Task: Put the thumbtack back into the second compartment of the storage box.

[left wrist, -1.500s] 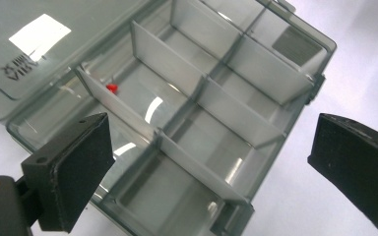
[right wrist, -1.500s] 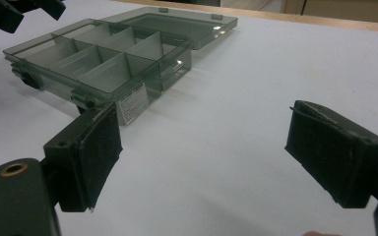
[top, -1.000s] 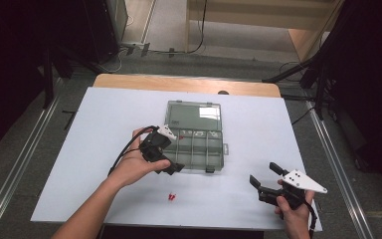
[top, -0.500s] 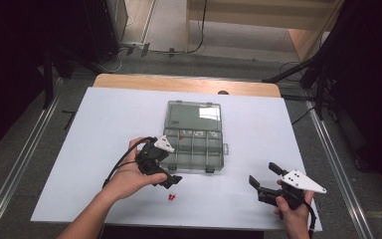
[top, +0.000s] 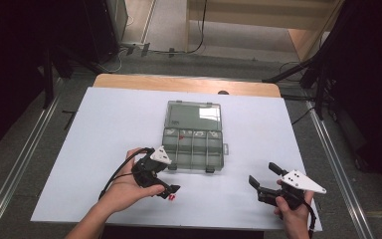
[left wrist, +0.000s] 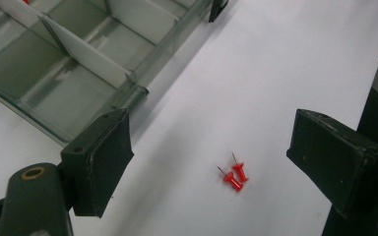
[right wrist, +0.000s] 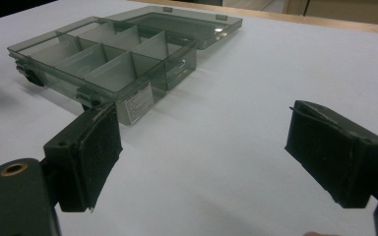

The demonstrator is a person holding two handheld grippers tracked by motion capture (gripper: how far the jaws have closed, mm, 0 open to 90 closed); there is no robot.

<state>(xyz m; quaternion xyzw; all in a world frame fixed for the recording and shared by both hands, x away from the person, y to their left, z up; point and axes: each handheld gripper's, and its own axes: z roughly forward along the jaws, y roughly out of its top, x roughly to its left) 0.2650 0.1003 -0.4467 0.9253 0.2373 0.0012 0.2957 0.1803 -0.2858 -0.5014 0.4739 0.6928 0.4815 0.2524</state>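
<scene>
The two red pushpins (left wrist: 235,175) lie side by side on the white counter (top: 104,129), just ahead of the left gripper (top: 171,191), whose fingers, apart, have just been closing around nothing, while the right gripper (top: 262,178) waits open, well apart.

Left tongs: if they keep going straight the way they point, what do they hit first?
Probably the two red pushpins on the white table, lying between the open left tongs; the box sits off to one side.
</scene>
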